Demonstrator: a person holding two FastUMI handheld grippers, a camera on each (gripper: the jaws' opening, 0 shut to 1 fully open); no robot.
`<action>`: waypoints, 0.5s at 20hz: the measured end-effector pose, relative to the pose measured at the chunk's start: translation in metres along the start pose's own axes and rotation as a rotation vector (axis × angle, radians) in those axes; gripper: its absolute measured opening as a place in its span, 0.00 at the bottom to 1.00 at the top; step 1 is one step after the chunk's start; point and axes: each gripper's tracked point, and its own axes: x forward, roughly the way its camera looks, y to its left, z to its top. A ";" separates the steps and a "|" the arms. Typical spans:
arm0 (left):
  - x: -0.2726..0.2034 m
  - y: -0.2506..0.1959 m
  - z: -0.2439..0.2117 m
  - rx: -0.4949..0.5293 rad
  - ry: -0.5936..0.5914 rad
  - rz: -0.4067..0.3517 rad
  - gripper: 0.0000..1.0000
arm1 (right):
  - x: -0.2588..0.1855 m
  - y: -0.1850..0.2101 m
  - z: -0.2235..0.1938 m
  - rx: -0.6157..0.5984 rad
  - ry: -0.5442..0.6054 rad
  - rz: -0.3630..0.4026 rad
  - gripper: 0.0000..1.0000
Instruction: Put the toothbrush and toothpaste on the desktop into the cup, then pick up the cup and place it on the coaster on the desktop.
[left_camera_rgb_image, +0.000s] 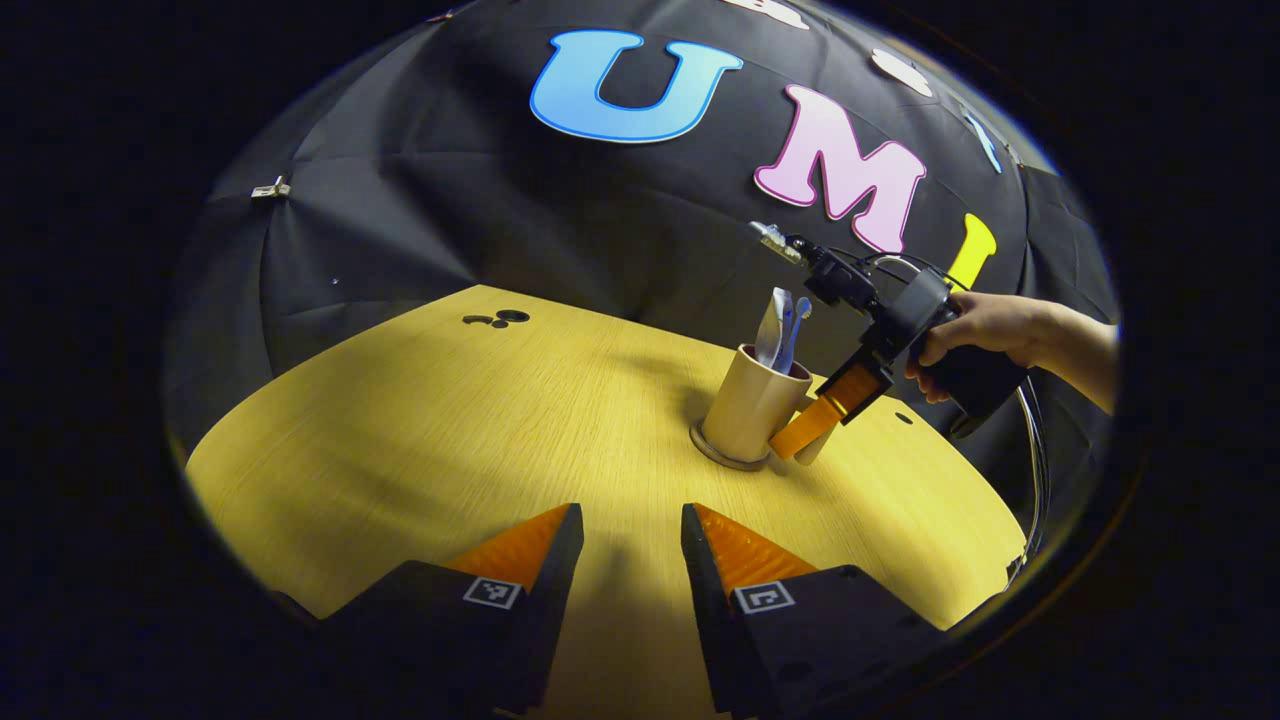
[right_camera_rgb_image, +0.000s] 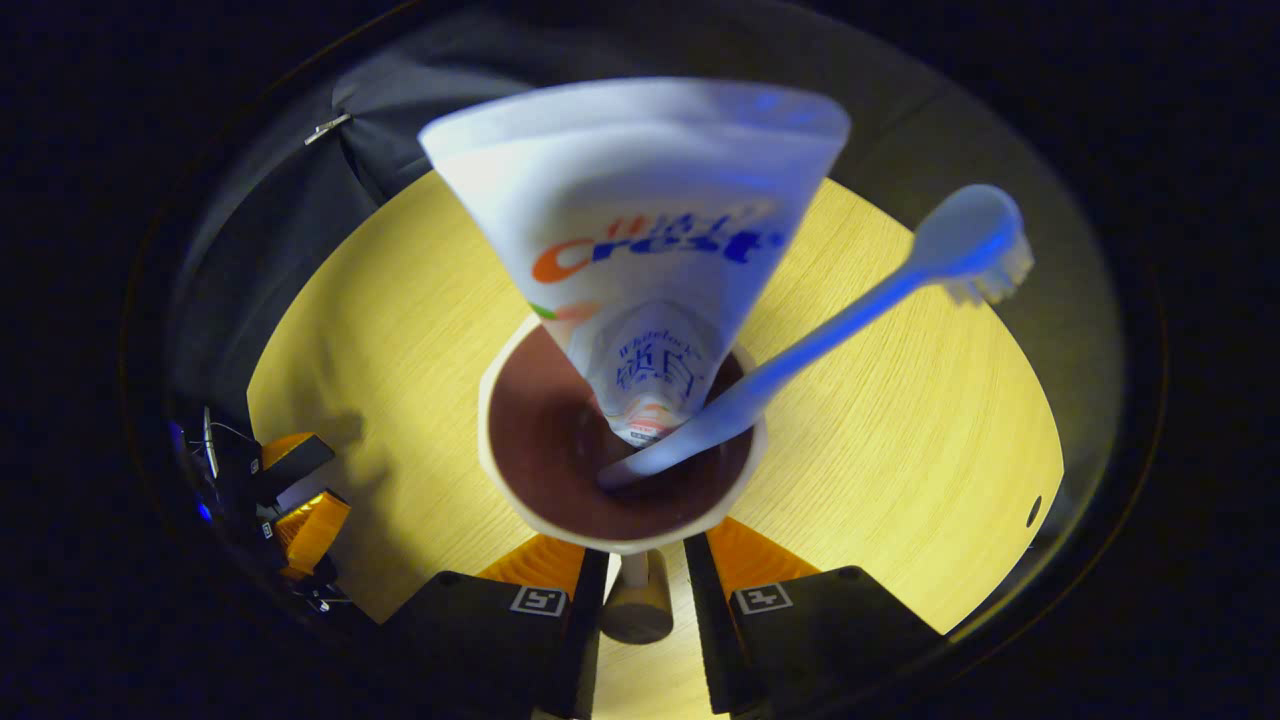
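Gripping the cup (right_camera_rgb_image: 620, 440) handle (right_camera_rgb_image: 637, 600) between closed right jaws, just ahead stands "Crest" toothpaste (right_camera_rgb_image: 640, 250); left jaws gape, holding nothing.

The left gripper view looks low across the worktop (left_camera_rgb_image: 420, 430) toward the far cup (left_camera_rgb_image: 752, 412). The right gripper view hangs close above that cup (right_camera_rgb_image: 520, 500), facing down. Both share cup and worktop.

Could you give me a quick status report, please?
Right gripper shut on the cup handle. Left gripper open, empty, standing off. Toothbrush and toothpaste in cup, cup on coaster. Nothing in the way.
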 end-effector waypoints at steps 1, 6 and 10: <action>-0.001 -0.002 0.001 0.001 -0.001 -0.001 0.63 | -0.004 0.001 0.002 0.001 -0.011 0.007 0.46; -0.005 -0.012 0.006 0.018 -0.003 -0.003 0.63 | -0.032 0.003 0.006 0.002 -0.080 0.020 0.47; -0.017 -0.022 0.022 0.034 -0.007 -0.008 0.63 | -0.063 0.004 0.011 0.026 -0.170 0.031 0.54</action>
